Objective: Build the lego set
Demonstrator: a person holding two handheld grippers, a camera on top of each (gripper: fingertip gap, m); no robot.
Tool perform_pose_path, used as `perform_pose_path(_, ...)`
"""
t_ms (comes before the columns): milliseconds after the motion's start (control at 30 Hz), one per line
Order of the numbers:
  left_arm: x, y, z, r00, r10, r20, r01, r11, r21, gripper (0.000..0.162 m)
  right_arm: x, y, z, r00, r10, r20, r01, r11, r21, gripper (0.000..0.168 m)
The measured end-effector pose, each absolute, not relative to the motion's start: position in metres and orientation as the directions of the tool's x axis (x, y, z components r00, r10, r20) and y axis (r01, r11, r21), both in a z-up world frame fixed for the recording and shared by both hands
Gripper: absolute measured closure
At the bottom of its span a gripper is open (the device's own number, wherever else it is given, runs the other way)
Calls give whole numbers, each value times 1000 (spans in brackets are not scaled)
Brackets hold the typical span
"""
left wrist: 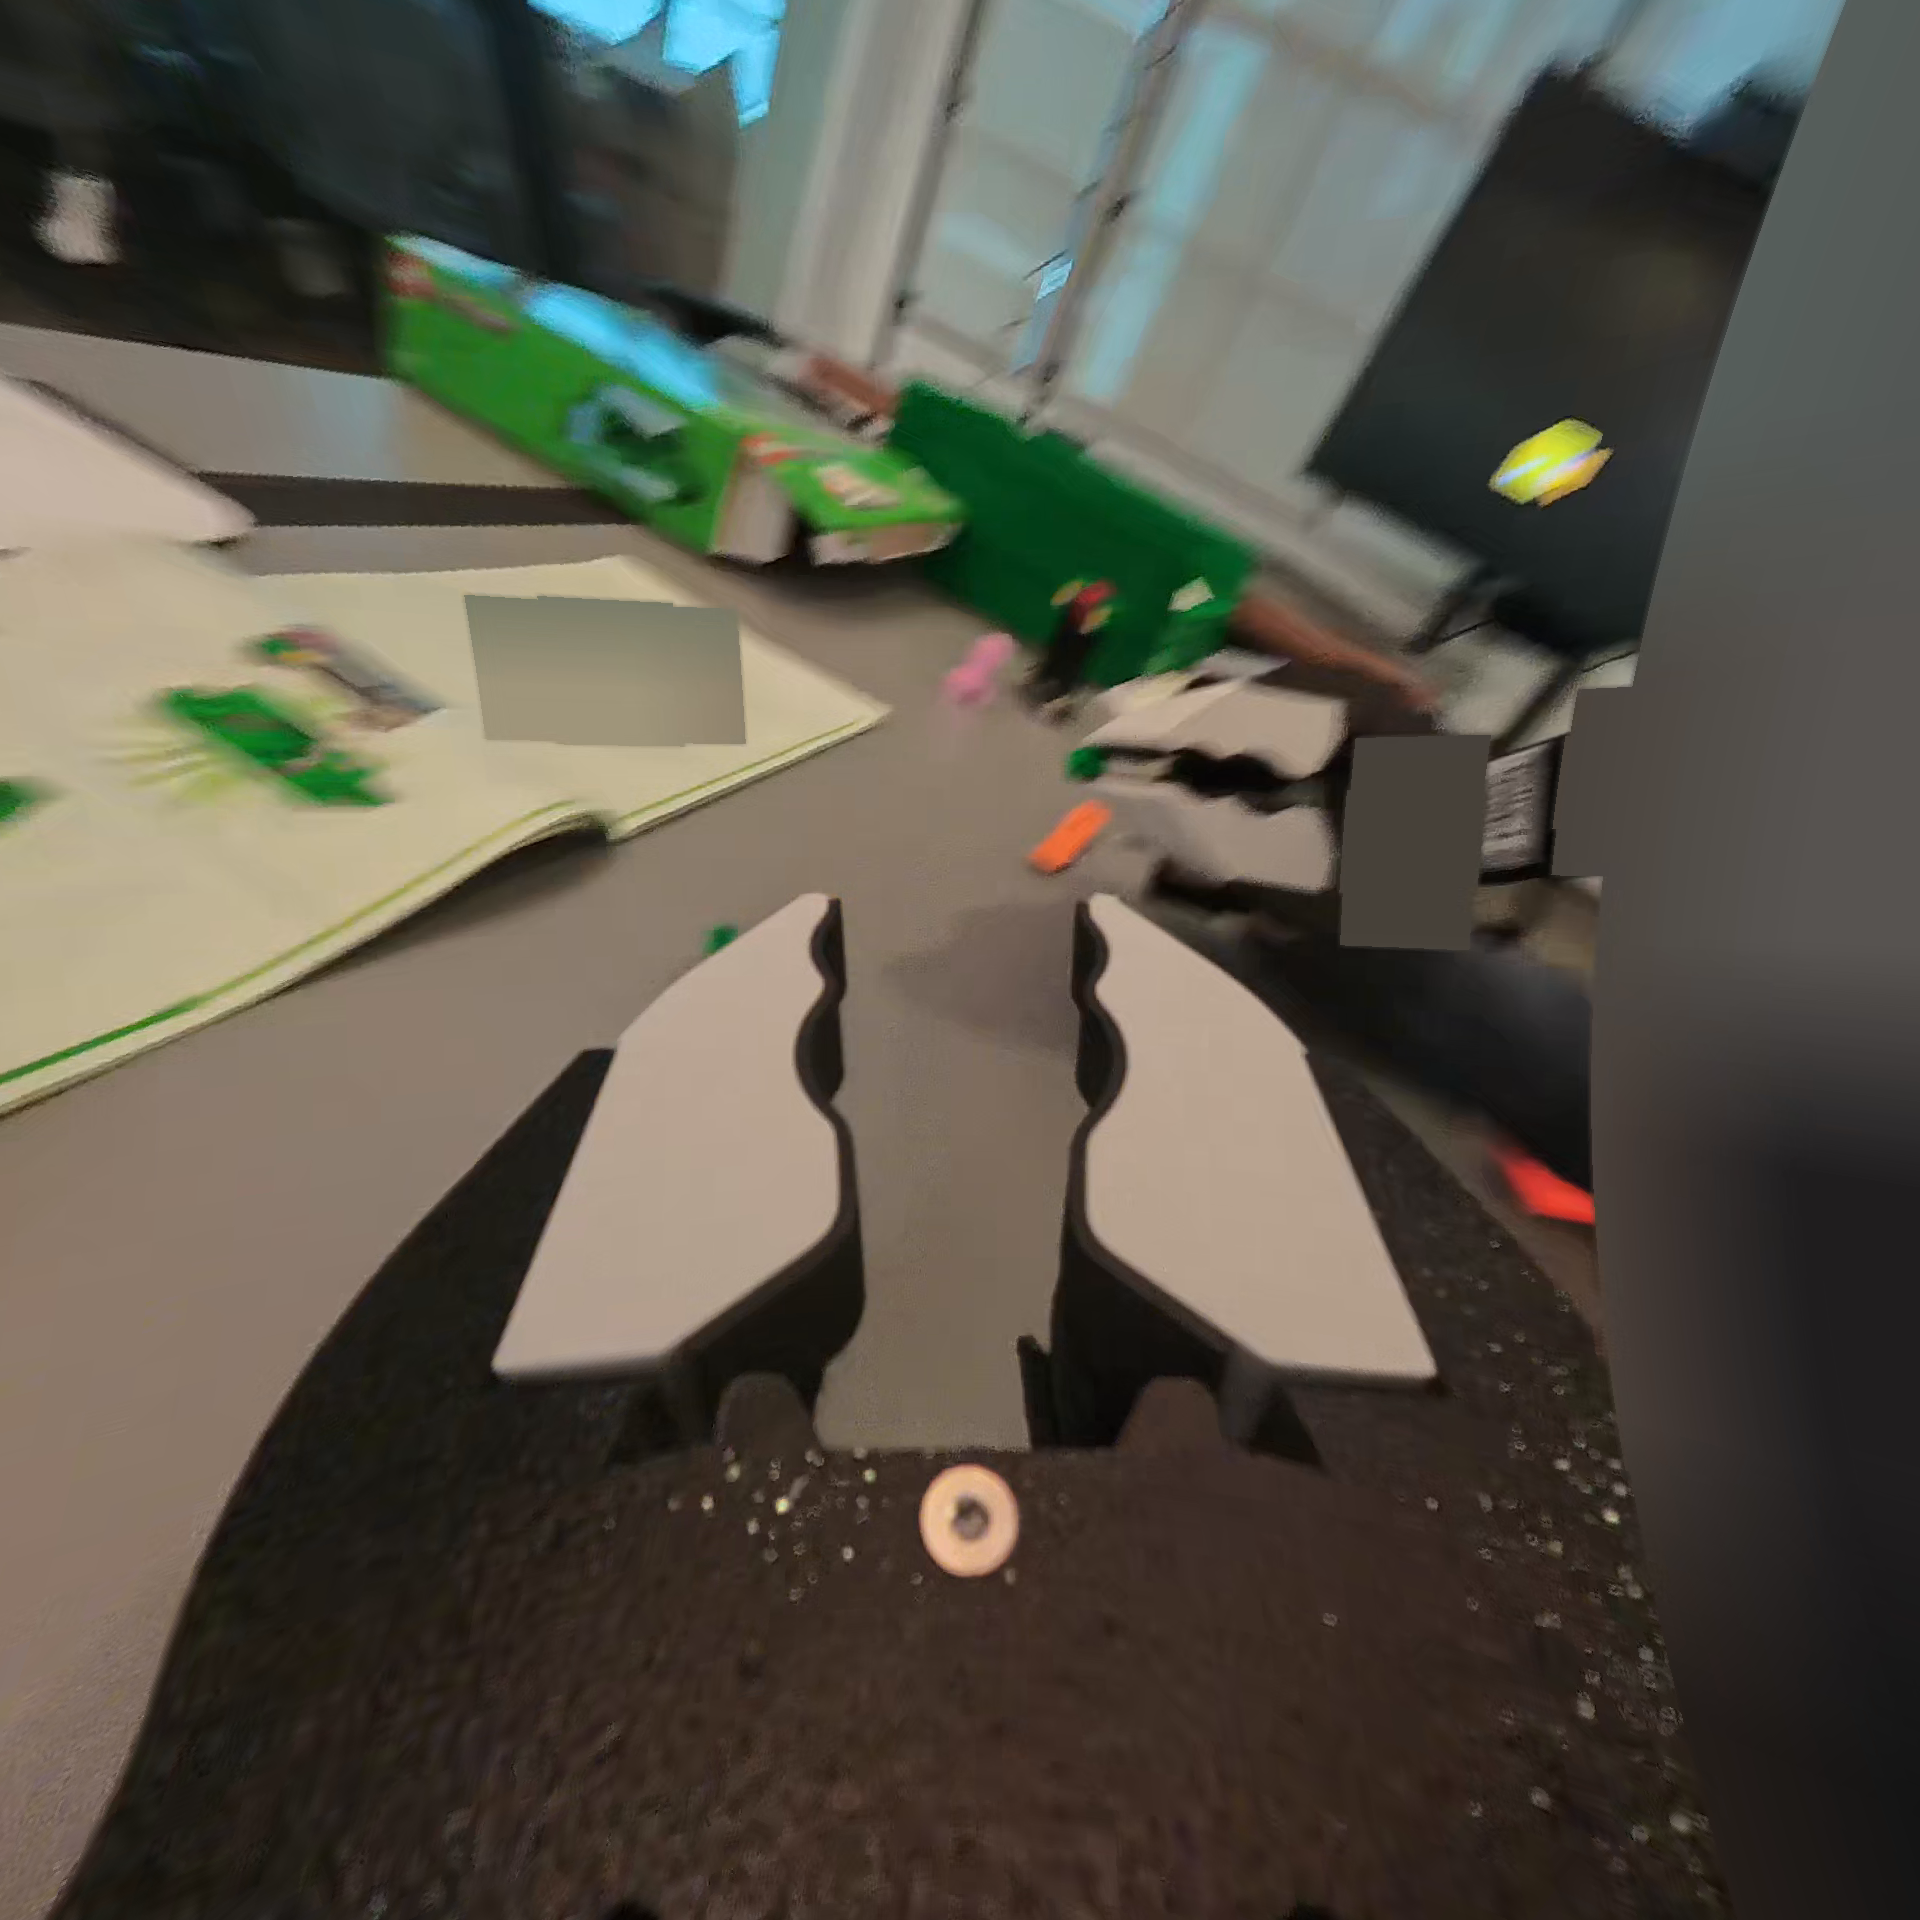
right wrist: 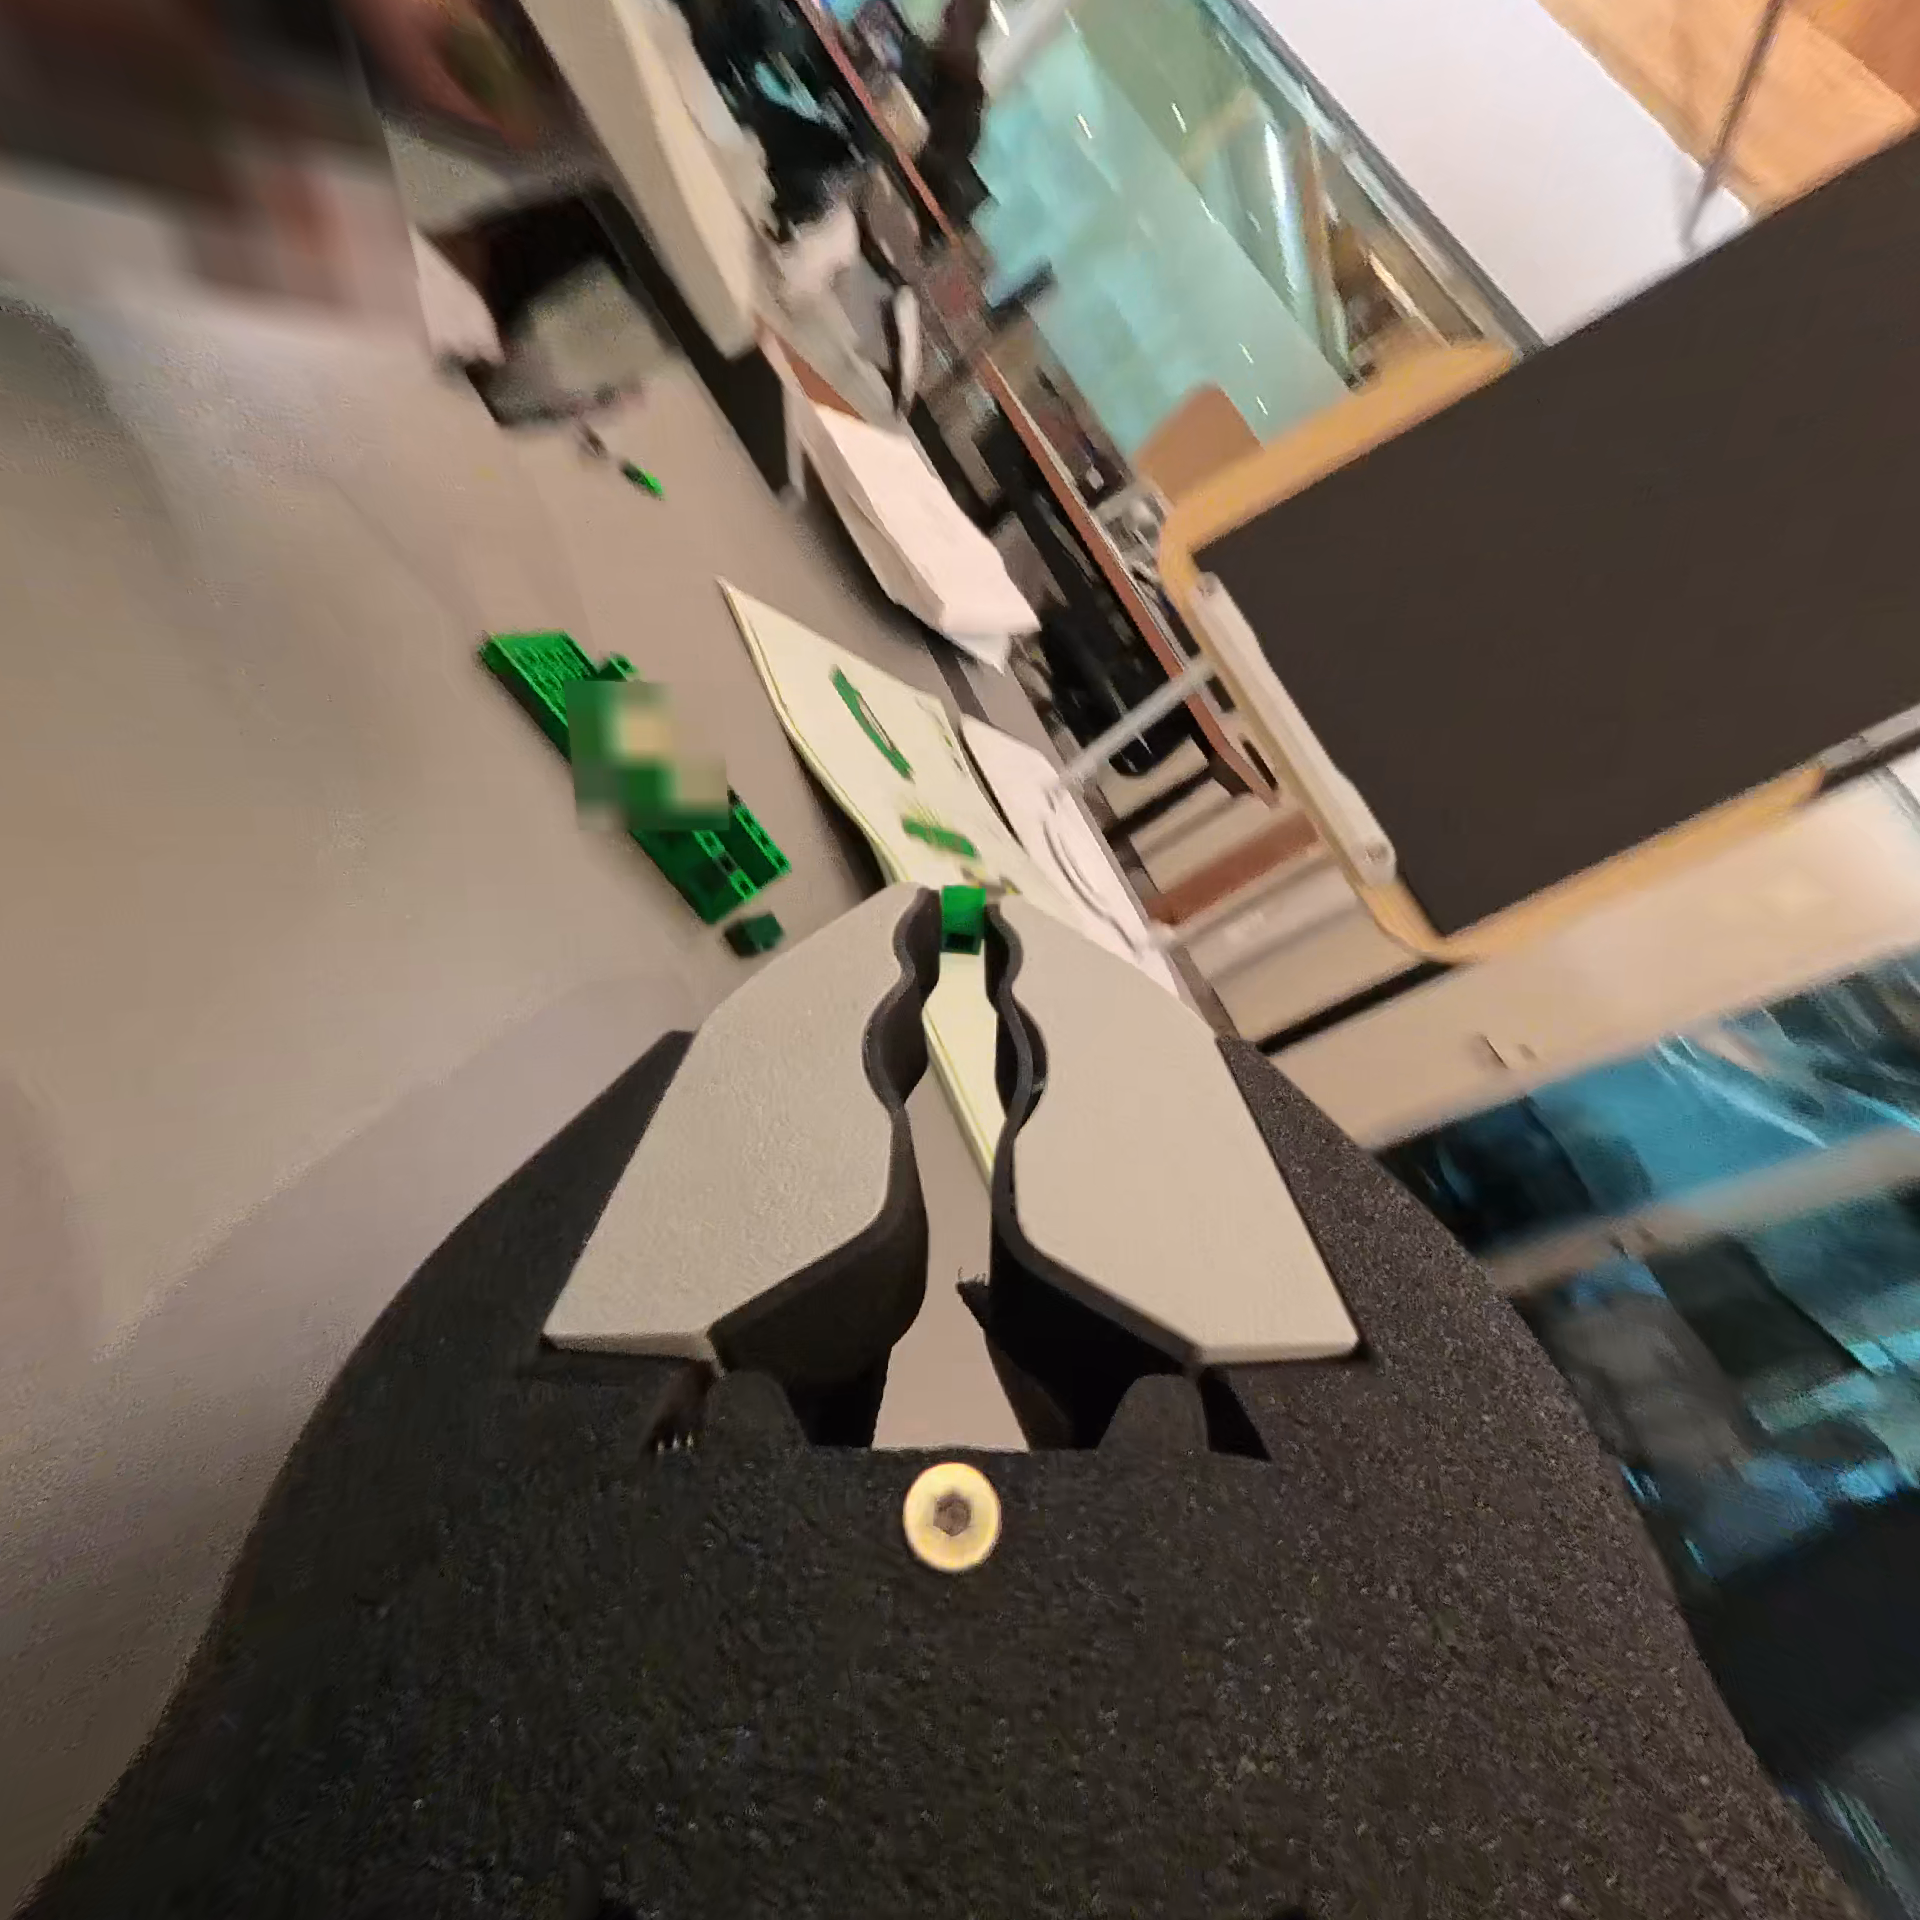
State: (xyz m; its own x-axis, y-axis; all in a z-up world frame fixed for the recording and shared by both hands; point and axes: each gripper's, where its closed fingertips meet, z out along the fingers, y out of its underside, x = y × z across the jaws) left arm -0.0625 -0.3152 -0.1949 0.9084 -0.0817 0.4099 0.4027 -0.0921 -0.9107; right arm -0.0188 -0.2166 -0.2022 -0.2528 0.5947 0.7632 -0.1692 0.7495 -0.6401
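Note:
My left gripper (left wrist: pixel 956 920) is open and empty above the grey table (left wrist: pixel 312 1247). Ahead of it lie an orange piece (left wrist: pixel 1070 834), a pink piece (left wrist: pixel 980 668) and a small green piece (left wrist: pixel 719 938). A green build (left wrist: pixel 1070 540) stands farther back. My right gripper (right wrist: pixel 958 920) is shut on a small green brick (right wrist: pixel 961 916) held at its fingertips, above the table. A green baseplate build (right wrist: pixel 634 769), partly mosaic-covered, lies to its left with a loose green brick (right wrist: pixel 753 933) beside it. Both views are motion-blurred.
An open instruction booklet (left wrist: pixel 260 810) lies at the left; it also shows in the right wrist view (right wrist: pixel 883 769). A green set box (left wrist: pixel 623 426) lies at the back. White bags or trays (left wrist: pixel 1226 769) sit at the right. A dark panel (right wrist: pixel 1558 623) stands right of the right gripper.

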Motion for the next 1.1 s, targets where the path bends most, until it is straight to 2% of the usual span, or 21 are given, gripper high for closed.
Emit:
perform_pose_path(100, -79, -335, -216, 961, 128, 243, 267, -227, -937, 121, -17, -198, -216, -154, 621, 769, -56, 771, -634, 160)
perform_pose_path(200, -78, -348, -223, 975, 178, 133, 187, -334, -924, 121, -14, -190, -221, -84, 593, 801, 8, 804, -595, 160)
perform_pose_path(333, -88, -364, -224, 964, 263, 32, 137, -389, -911, 122, -11, -187, -227, -84, 602, 794, 57, 799, -599, 160)
perform_pose_path(500, -81, -350, -240, 973, 231, 13, 132, -512, -849, 105, -8, -178, -225, -56, 641, 765, 85, 767, -636, 160)
perform_pose_path(600, -86, -338, -260, 979, 200, -49, 86, -612, -786, 102, -7, -176, -223, -44, 656, 753, 85, 754, -652, 160)
perform_pose_path(700, -89, -329, -272, 986, 162, -28, 88, -665, -742, 102, -6, -174, -222, -45, 678, 734, 79, 735, -674, 160)
perform_pose_path(800, -84, -322, -283, 995, 104, 5, 78, -709, -701, 104, -5, -174, -219, -41, 692, 720, 65, 721, -689, 160)
perform_pose_path(900, -89, -319, -293, 994, 85, -71, 18, -758, -652, 108, -4, -171, -215, -22, 713, 701, 51, 701, -712, 160)
perform_pose_path(1000, -86, -313, -296, 996, 77, -53, 24, -753, -657, 128, -1, -165, -207, 13, 760, 649, 27, 649, -760, 160)
perform_pose_path(1100, -88, -309, -295, 995, 93, -38, 44, -746, -664, 130, 6, -156, -196, 48, 814, 578, -16, 580, -815, 160)
